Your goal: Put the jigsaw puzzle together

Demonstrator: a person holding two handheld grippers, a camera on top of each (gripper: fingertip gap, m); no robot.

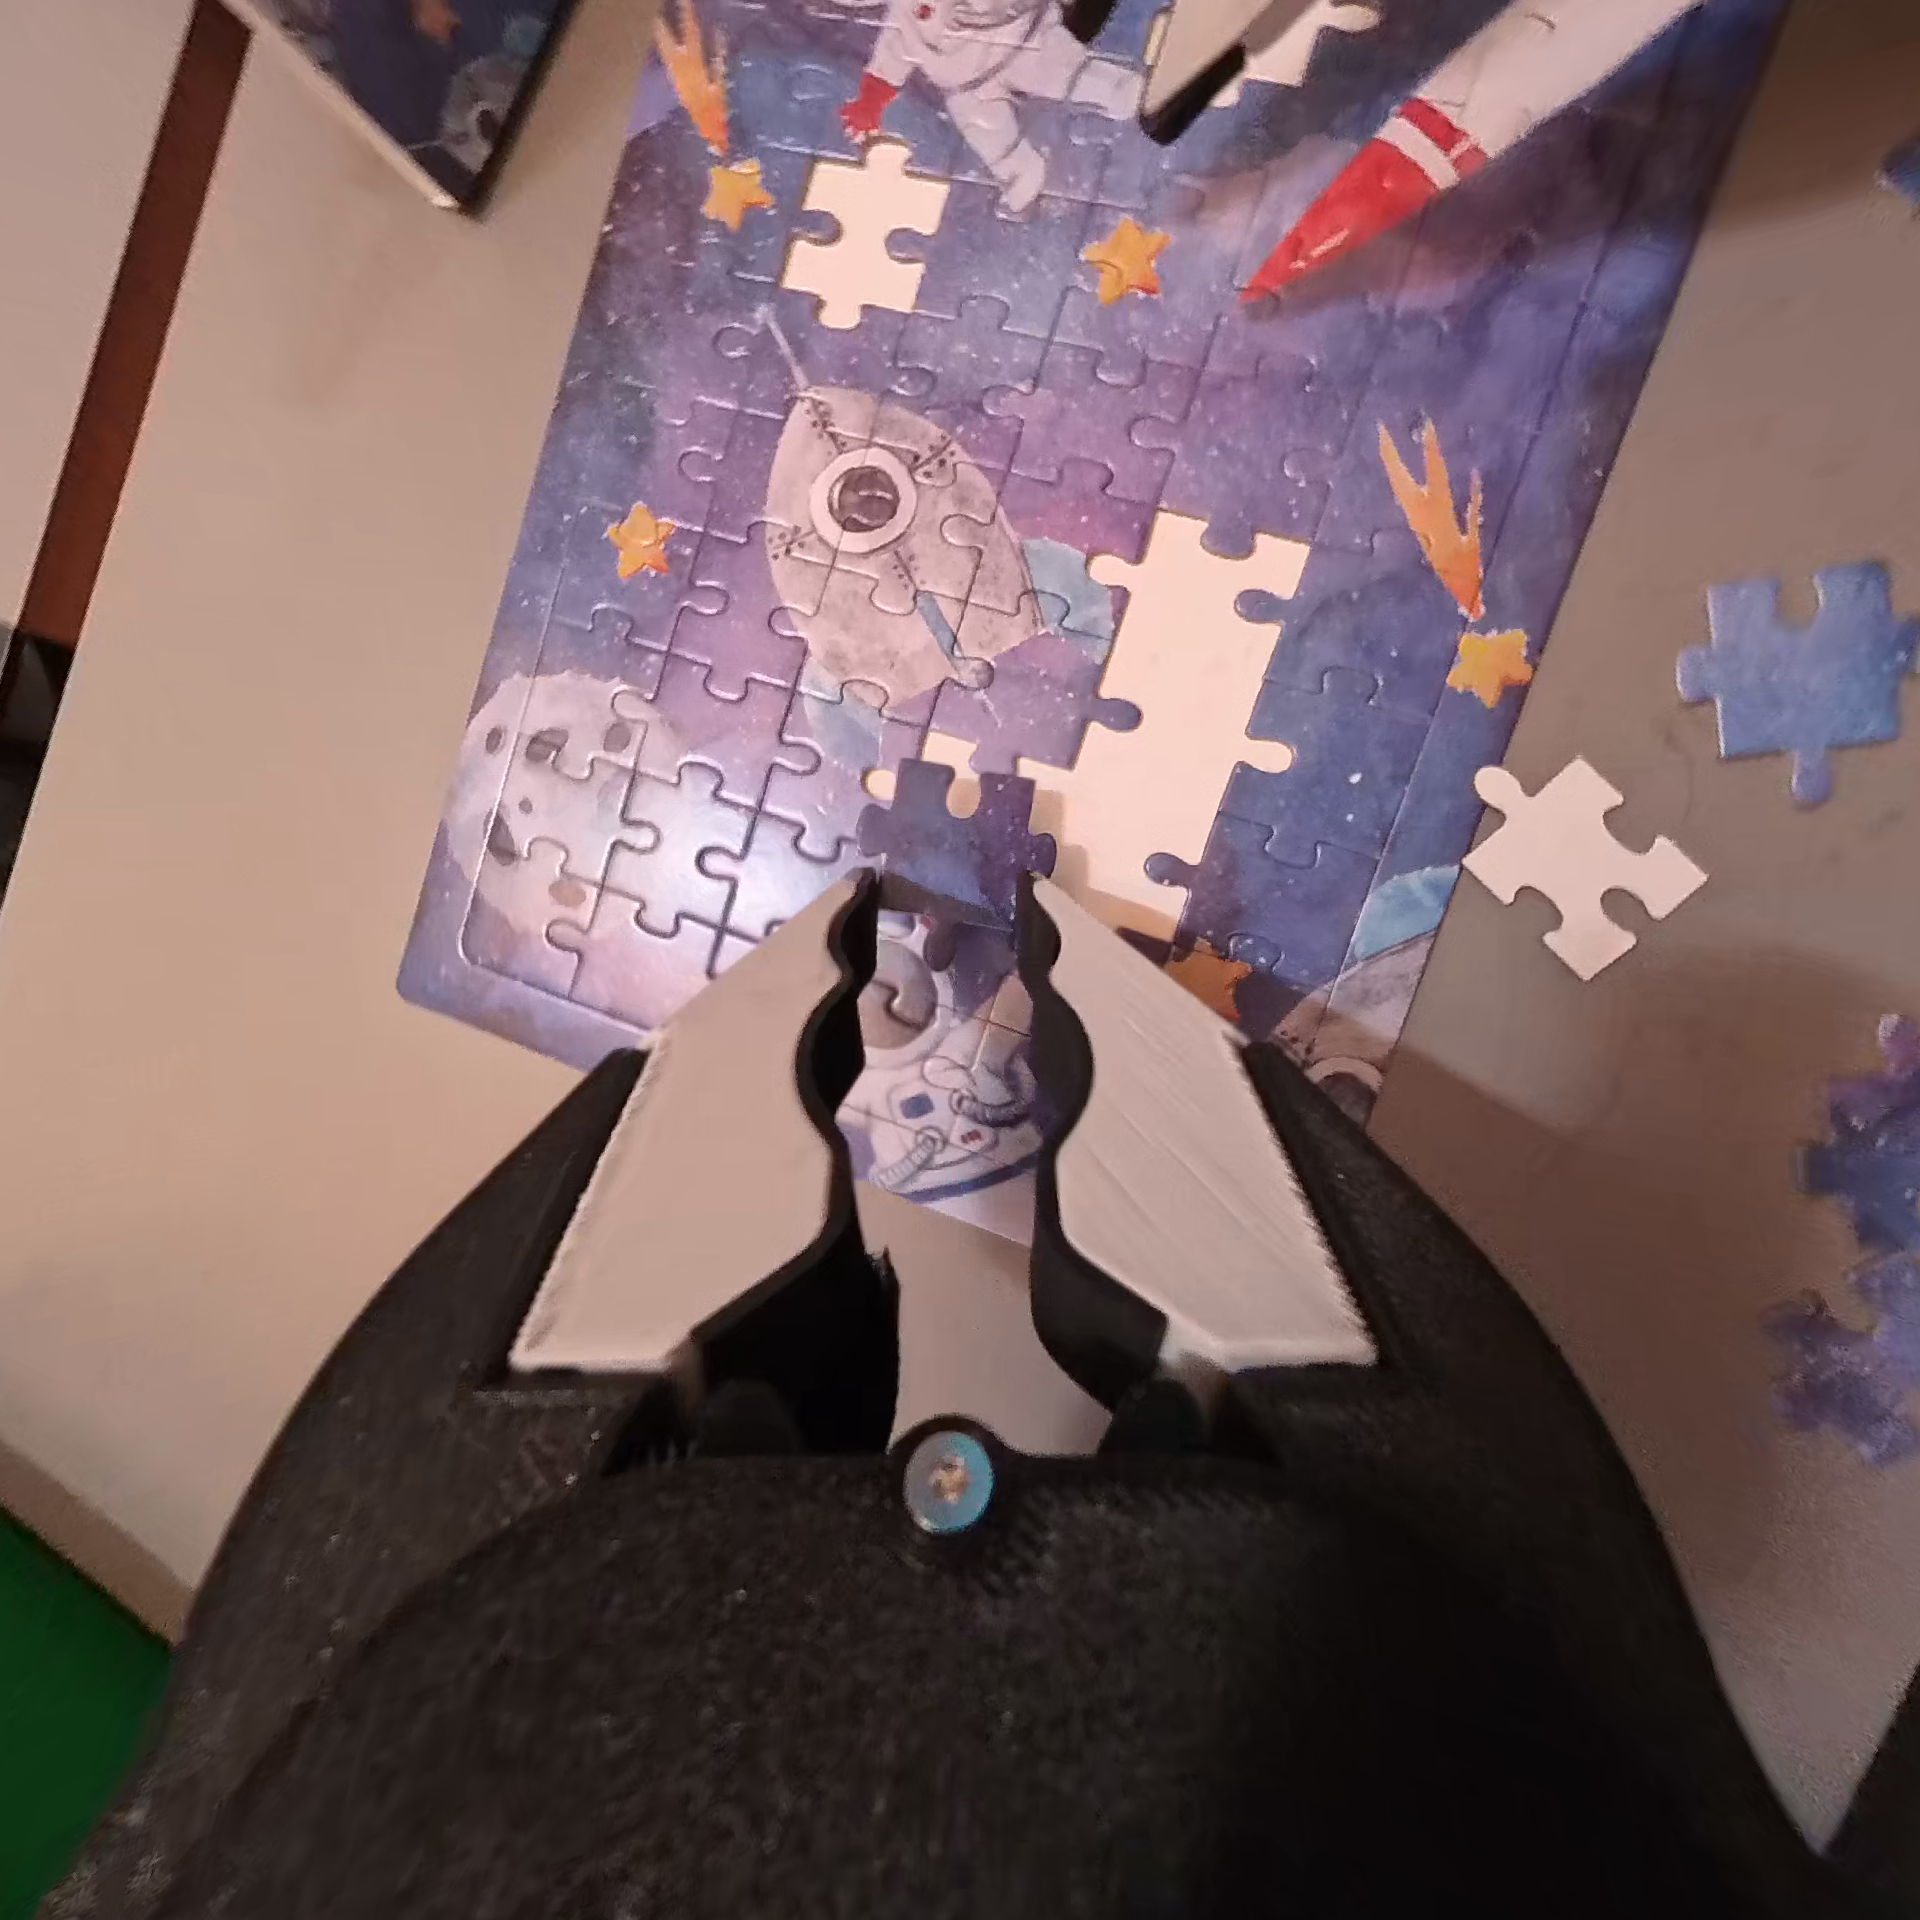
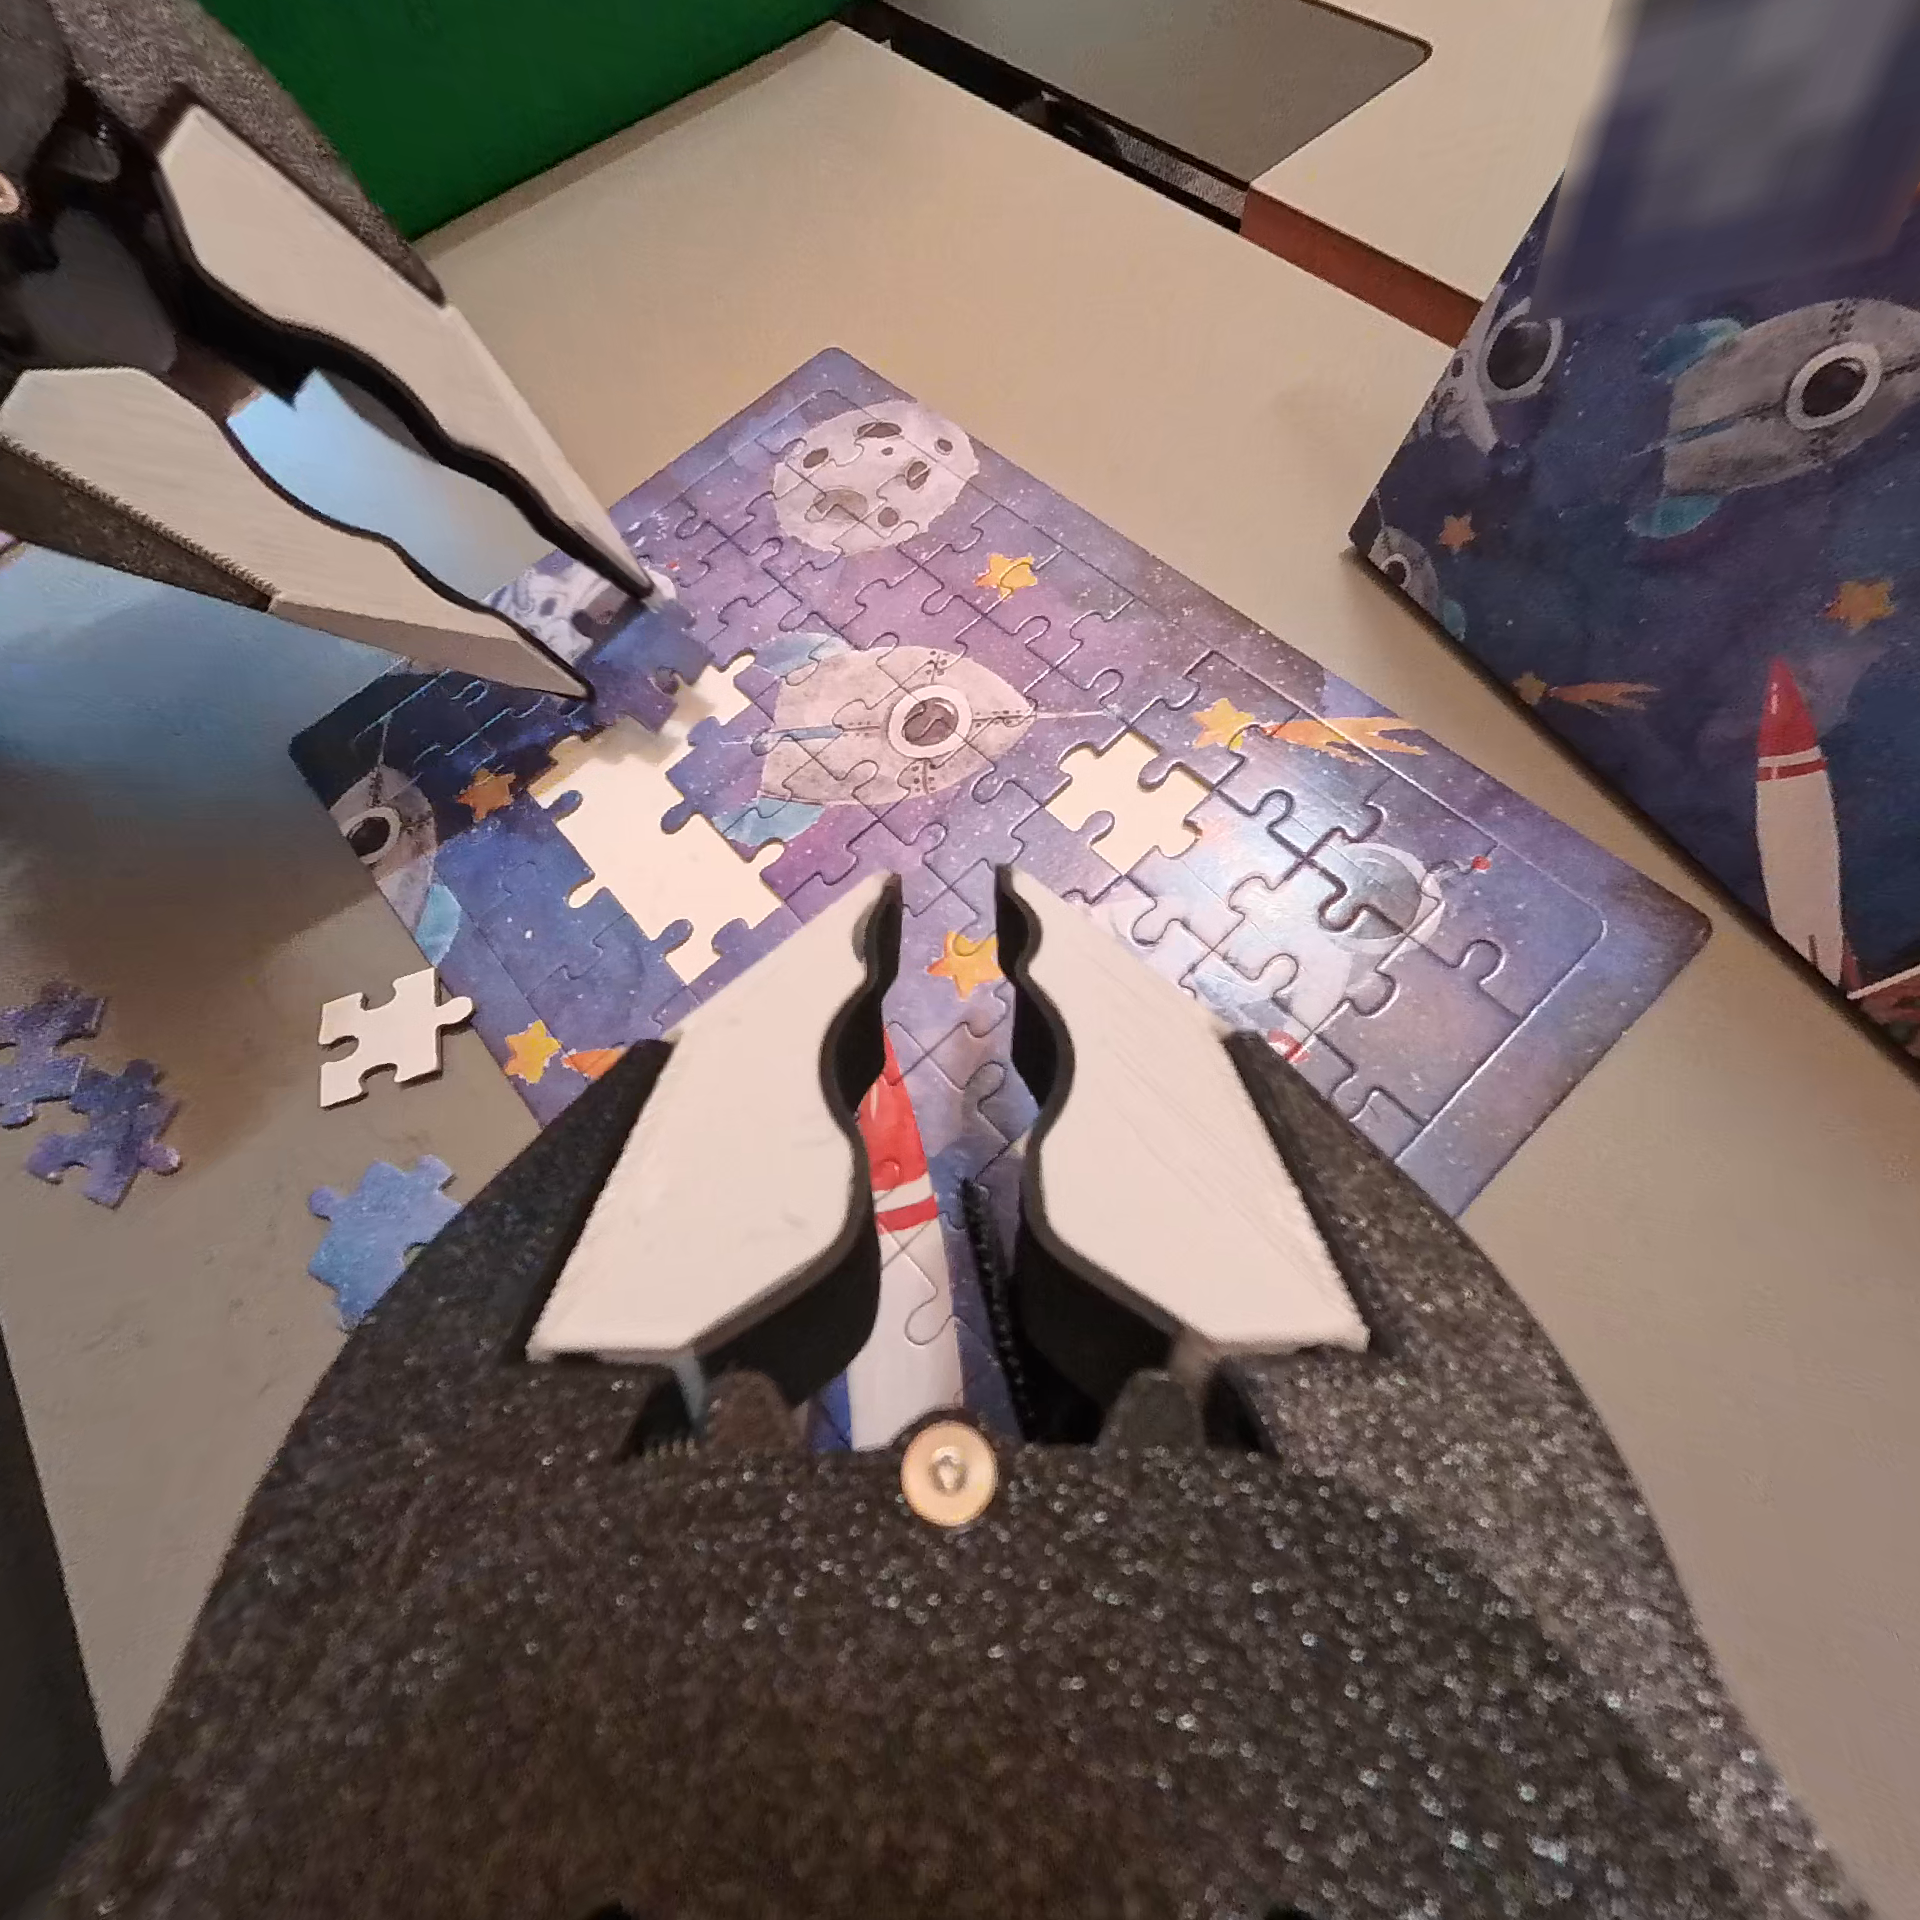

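A: The left claw is gripping a dark blue puzzle piece between its tips, its jaws standing only as far apart as the piece is wide. It is holding the piece at the near end of the big gap in the jigsaw puzzle.

B: And the right claw?

A: It is hovering over the puzzle with its jaws slightly parted, holding nothing.

B: Where is the puzzle lying?

A: It is lying flat on the beige worktop, mostly assembled, with a smaller single-piece gap showing farther along.

B: Any loose pieces?

A: One white, face-down piece is sitting just beside the puzzle's edge, and several blue pieces are lying nearby. The picture box is standing near the puzzle's far end.
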